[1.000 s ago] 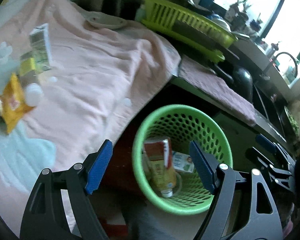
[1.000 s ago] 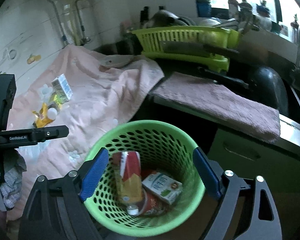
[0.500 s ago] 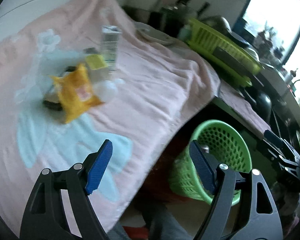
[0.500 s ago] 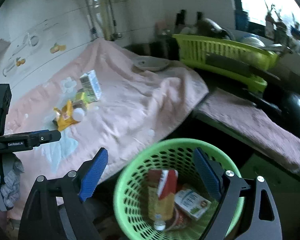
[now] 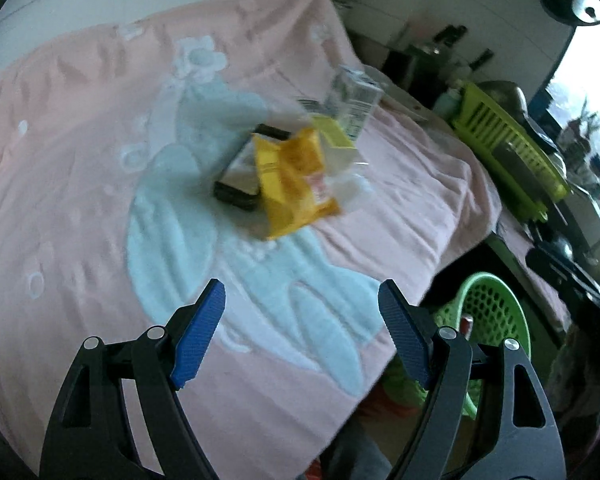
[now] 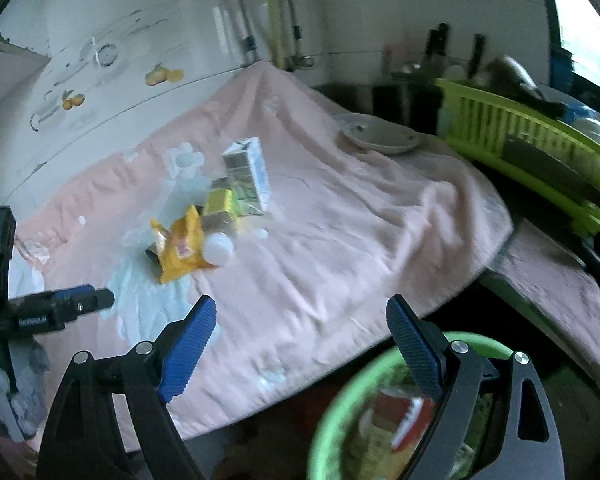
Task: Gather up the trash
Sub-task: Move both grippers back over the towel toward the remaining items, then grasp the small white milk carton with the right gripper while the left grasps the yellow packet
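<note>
A pile of trash lies on the pink towel [image 5: 80,184]: a yellow snack wrapper [image 5: 292,184], a dark flat box [image 5: 236,184] under it, a small yellow carton [image 5: 334,136], a white bottle [image 6: 218,250] and a tall milk carton [image 5: 354,104]. The wrapper [image 6: 180,248] and milk carton [image 6: 248,174] also show in the right wrist view. The green basket [image 5: 492,308] stands below the table edge with a red carton [image 6: 404,416] inside. My left gripper [image 5: 302,336] is open and empty, above the towel short of the pile. My right gripper [image 6: 300,352] is open and empty over the towel's edge, above the basket [image 6: 340,400].
A grey plate [image 6: 380,136] sits at the towel's far end. A lime dish rack [image 6: 532,140] stands to the right, with a mauve cloth [image 6: 560,280] on the counter below it. The left gripper's body [image 6: 40,312] shows at the left of the right wrist view.
Both grippers have swung from over the basket toward the towel and the trash pile. The pile now lies ahead of the left gripper. Both stay open and empty.
</note>
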`<state>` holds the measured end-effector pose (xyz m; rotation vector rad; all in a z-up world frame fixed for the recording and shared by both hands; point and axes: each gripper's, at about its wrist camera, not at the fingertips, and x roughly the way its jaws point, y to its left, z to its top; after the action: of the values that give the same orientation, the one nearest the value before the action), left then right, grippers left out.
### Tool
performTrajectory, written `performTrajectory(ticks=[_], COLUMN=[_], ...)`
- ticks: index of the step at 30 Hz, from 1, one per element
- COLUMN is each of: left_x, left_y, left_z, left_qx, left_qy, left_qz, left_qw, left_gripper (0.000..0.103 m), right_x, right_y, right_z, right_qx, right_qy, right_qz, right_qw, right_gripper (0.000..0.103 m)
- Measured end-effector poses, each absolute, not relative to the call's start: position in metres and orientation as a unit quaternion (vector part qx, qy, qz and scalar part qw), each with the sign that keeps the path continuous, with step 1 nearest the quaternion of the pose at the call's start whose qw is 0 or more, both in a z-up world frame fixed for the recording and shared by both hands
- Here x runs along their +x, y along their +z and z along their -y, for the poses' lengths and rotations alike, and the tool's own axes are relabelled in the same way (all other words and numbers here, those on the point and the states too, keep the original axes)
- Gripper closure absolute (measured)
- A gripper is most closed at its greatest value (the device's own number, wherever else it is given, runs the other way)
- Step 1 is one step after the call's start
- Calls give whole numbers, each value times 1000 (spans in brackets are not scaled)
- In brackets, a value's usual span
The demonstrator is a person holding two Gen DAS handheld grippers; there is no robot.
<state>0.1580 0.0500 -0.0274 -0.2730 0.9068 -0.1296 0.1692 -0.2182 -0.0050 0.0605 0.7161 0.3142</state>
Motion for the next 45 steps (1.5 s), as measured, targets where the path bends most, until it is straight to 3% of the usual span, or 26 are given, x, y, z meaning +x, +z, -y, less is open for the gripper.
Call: performTrajectory(ticks=[12, 32, 39, 45], left_x=[168, 208, 226, 243], left_y=[-43, -53, -52, -52], left_z=[-94, -102, -96, -86], left_qx=[-159, -155, -150, -146], left_qy=[-37, -48, -56, -66], left_qz=[-444, -454, -451, -450], left_qw=[881, 876, 878, 879], left_gripper=[25, 30, 31, 37], right_x=[256, 369, 394, 402], right_y=[1, -7, -15, -21], right_z=[152, 87, 81, 79], right_qx=[20, 0, -1, -4], right_qy=[186, 178, 167, 169], right_qz=[-364, -376, -382, -394], right_qw=[913, 909, 909, 904], right_gripper=[23, 34, 41, 60])
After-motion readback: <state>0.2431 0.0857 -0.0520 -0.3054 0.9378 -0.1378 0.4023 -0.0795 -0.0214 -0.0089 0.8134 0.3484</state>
